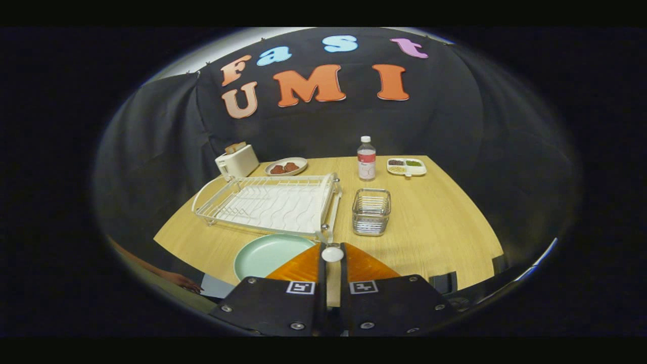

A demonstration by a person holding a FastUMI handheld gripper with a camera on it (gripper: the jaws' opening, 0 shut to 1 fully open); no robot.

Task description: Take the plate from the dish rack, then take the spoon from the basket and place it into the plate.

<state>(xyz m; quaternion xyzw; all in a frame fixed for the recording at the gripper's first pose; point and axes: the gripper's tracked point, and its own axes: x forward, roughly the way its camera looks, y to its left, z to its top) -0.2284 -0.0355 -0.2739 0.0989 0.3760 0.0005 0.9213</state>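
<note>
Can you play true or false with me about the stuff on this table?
1. The round mint-green plate lies flat on the wooden table. True.
2. The tool grips a small white spoon. True.
3. The white wire dish rack is full of dishes. False: it is empty.
4. The clear water bottle has tipped over. False: it stands upright.
5. The small wire basket sits beside the rack. True.

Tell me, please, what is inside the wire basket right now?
The wire basket looks empty; through its bars no utensil stands up. The gripper is closed on a white spoon, beside the green plate. The basket's floor is hard to see.
</note>
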